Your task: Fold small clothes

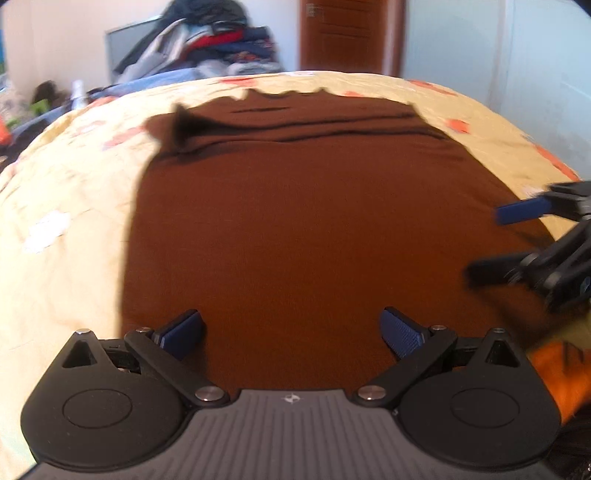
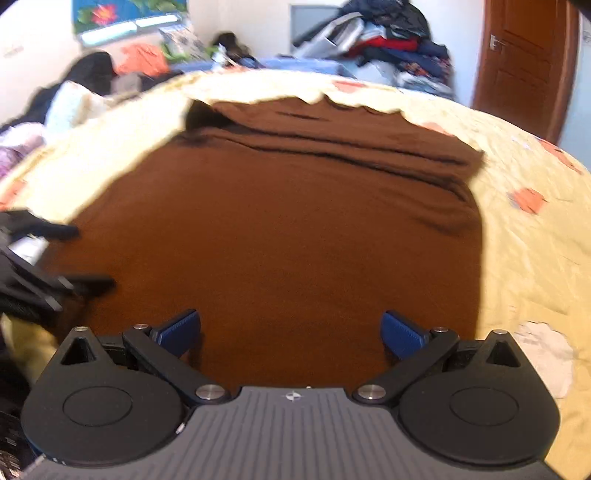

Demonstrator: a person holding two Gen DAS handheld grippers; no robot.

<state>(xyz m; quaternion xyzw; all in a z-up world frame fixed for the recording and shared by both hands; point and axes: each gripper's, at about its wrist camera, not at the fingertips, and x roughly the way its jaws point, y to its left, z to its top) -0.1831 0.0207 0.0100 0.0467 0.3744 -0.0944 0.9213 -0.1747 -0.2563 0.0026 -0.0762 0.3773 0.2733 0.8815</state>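
Note:
A brown garment (image 1: pixel 295 221) lies flat on the yellow flowered bedspread (image 1: pixel 74 221), with folded-over layers along its far edge. It also fills the right wrist view (image 2: pixel 288 236). My left gripper (image 1: pixel 291 332) is open and empty, low over the garment's near edge. My right gripper (image 2: pixel 291 332) is open and empty over the near edge too. The right gripper shows at the right of the left wrist view (image 1: pixel 491 243), open. The left gripper shows at the left of the right wrist view (image 2: pixel 85 258), open.
A pile of mixed clothes (image 1: pixel 214 48) lies beyond the bed's far side, also in the right wrist view (image 2: pixel 380 40). A brown wooden door (image 1: pixel 347 33) stands at the back. More clothes (image 2: pixel 85 85) lie left of the bed. An orange item (image 1: pixel 561 373) is at the near right.

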